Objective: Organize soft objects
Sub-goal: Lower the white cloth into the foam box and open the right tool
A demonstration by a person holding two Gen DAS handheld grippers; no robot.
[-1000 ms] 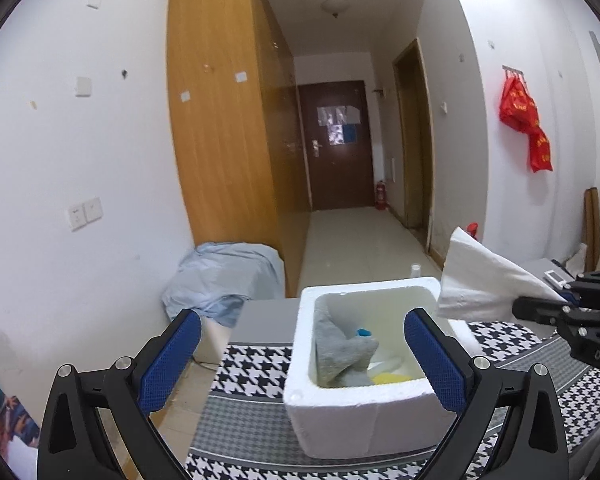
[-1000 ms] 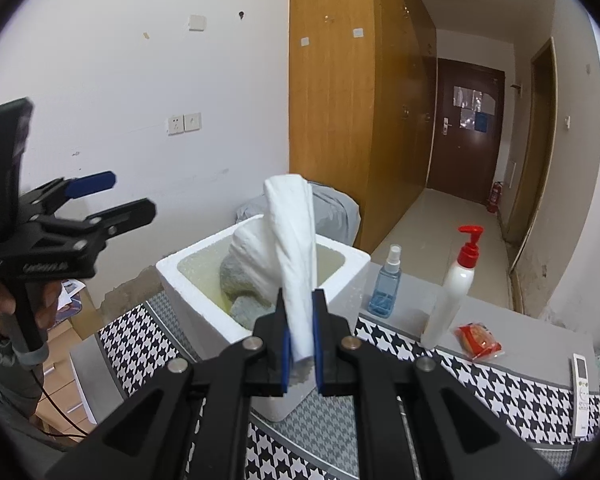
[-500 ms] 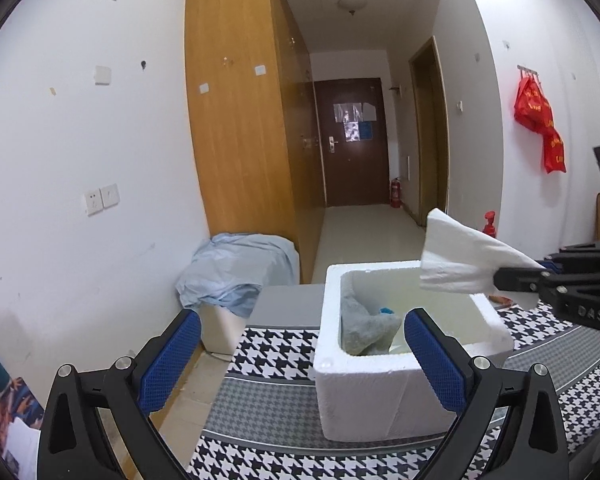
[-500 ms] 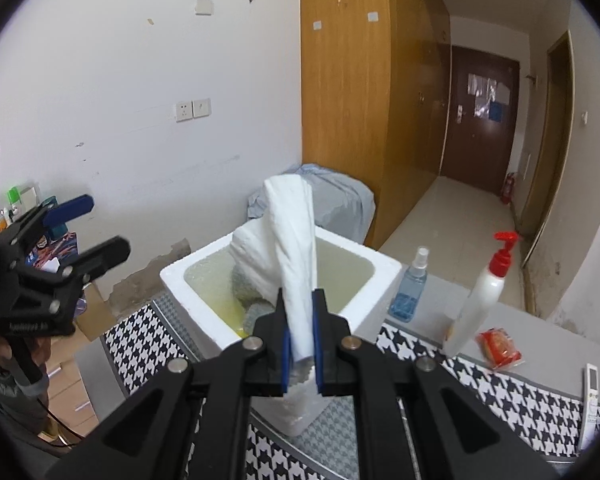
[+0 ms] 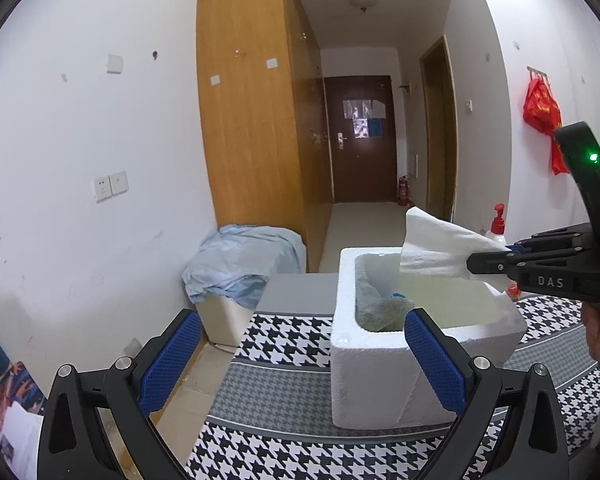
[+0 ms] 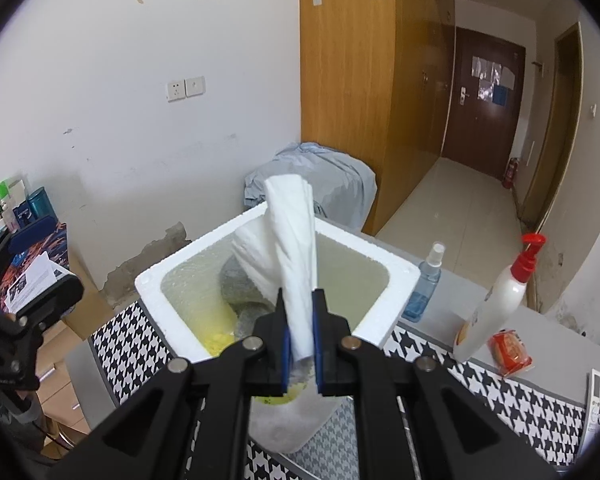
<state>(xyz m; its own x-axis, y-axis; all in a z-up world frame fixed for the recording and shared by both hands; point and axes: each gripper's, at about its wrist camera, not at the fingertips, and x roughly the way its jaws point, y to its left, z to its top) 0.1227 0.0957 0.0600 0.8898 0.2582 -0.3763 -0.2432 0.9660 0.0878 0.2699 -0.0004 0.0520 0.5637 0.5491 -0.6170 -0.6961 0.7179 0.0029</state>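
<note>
My right gripper (image 6: 300, 344) is shut on a white tissue (image 6: 290, 248) and holds it over the open white foam box (image 6: 168, 308). In the left wrist view the tissue (image 5: 436, 250) hangs above the box (image 5: 380, 372), held by the right gripper (image 5: 496, 266). A grey cloth (image 5: 374, 304) and something yellow (image 6: 216, 340) lie inside the box. My left gripper (image 5: 300, 354) is open and empty, in front of the box's near left corner.
The box stands on a houndstooth cloth (image 5: 284, 340) on a table. A white pump bottle (image 6: 500, 304), a blue spray bottle (image 6: 424, 292) and a red packet (image 6: 510, 348) stand to the right. A bin under light blue fabric (image 5: 240, 268) sits beyond the table's left edge.
My left gripper has pulled back and left from the box, still open. My right gripper has carried the tissue over the box opening.
</note>
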